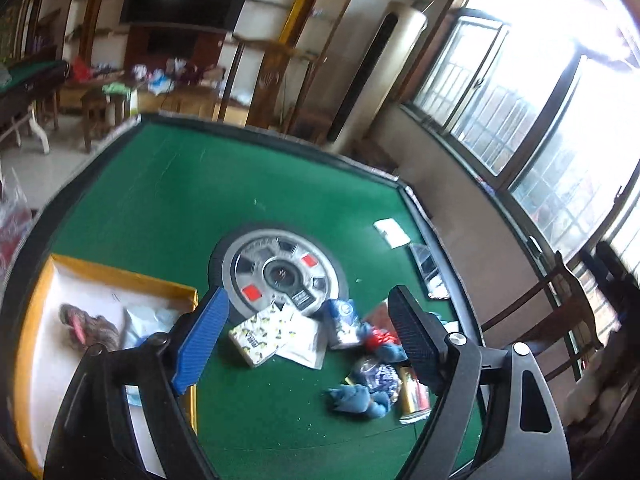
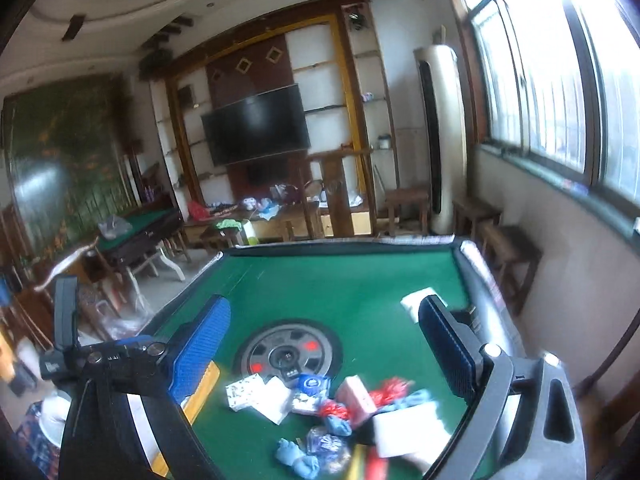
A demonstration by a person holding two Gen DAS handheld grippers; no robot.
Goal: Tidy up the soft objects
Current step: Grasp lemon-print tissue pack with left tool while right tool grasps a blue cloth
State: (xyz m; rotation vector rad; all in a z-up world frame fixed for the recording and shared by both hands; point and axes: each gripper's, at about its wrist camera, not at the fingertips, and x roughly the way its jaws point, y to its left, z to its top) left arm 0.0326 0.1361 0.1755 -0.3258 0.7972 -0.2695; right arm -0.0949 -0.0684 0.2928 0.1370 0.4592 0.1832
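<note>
A heap of soft things lies on the green table (image 1: 168,200) just past the round centre dial (image 1: 280,276). It includes a yellow-patterned tissue pack (image 1: 252,336), a white packet (image 1: 302,338), a blue pack (image 1: 342,320), a red item (image 1: 378,338) and blue cloth (image 1: 354,398). My left gripper (image 1: 308,342) hangs open above the heap, holding nothing. In the right wrist view the same heap shows the patterned pack (image 2: 242,392), a pink pack (image 2: 356,396), blue cloth (image 2: 300,460) and a blurred white piece (image 2: 408,428). My right gripper (image 2: 324,350) is open and empty above it.
A yellow-rimmed box (image 1: 120,276) with a white inside sits at the table's left, holding a brown plush thing (image 1: 90,326) and a pale blue packet (image 1: 148,322). A white card (image 1: 392,232) lies near the right rail. A wooden chair (image 1: 560,320) stands beside the table.
</note>
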